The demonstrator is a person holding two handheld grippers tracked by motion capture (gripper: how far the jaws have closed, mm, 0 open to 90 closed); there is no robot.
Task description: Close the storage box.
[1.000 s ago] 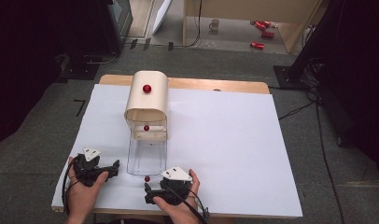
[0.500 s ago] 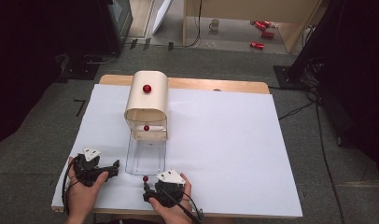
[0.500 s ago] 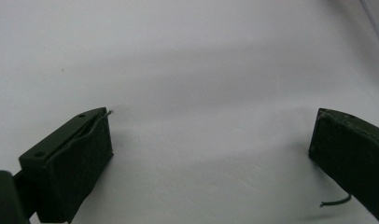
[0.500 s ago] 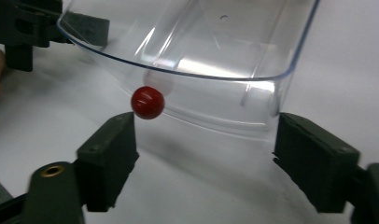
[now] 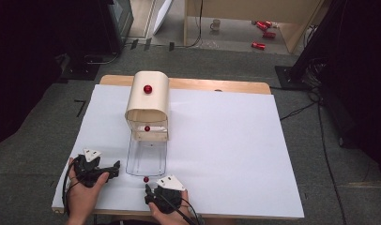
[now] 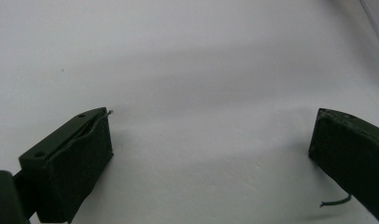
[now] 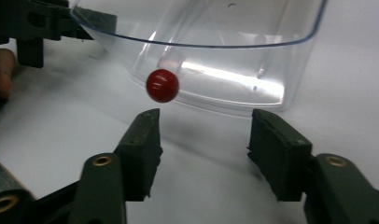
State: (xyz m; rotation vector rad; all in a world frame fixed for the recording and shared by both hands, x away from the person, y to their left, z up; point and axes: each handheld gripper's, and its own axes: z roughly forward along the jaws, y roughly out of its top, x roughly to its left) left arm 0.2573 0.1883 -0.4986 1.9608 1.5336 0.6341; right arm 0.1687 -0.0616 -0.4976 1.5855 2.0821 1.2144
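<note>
red knob (image 7: 162, 85) on the near lip of the clear drawer (image 5: 147, 157) looks like what this step is about: the drawer stands pulled out toward the person from the wooden box (image 5: 148, 105), and the knob sits at its near edge, just beyond the right tool (image 7: 204, 140). that tool, at the near edge of the white surface (image 5: 226, 140), has just been closing its jaws and now holds them half narrowed with nothing between them; the knob is ahead and a little left of the gap, not touched. the left tool (image 6: 211, 154) rests on the surface left of the drawer, jaws wide and empty. i judge the grasp of the knob is in hand; next the right tool must ease forward and left so the knob sits between the pads, then close. farther off, two more red knobs mark the box's front (image 5: 147, 128) and top (image 5: 148, 89).
</note>
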